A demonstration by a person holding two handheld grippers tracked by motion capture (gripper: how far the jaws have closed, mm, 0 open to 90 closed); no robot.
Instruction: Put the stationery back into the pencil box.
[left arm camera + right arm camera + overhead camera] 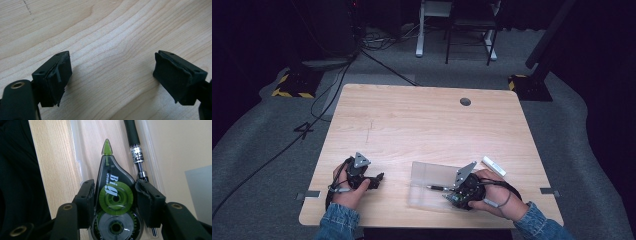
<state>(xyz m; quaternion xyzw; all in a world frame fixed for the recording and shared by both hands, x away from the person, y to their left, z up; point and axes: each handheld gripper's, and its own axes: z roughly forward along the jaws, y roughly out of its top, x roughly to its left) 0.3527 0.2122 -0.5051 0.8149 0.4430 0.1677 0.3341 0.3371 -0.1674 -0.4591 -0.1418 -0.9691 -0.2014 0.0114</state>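
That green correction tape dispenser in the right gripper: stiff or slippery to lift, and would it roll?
The correction tape dispenser looks like hard, glossy plastic, so probably stiff but somewhat slippery between the right gripper's pads. Its flat, teardrop body seems unlikely to roll, unlike the round pen beside it. Small and mostly hollow around its reels, it is likely light.

The tabletop [427, 125] is lit evenly from above, while the surrounding room is left dark. Soft shadows are cast beneath the jaws in the left gripper view (its wood grain stays sharp). In the right gripper view, the far right is washed out by glare.
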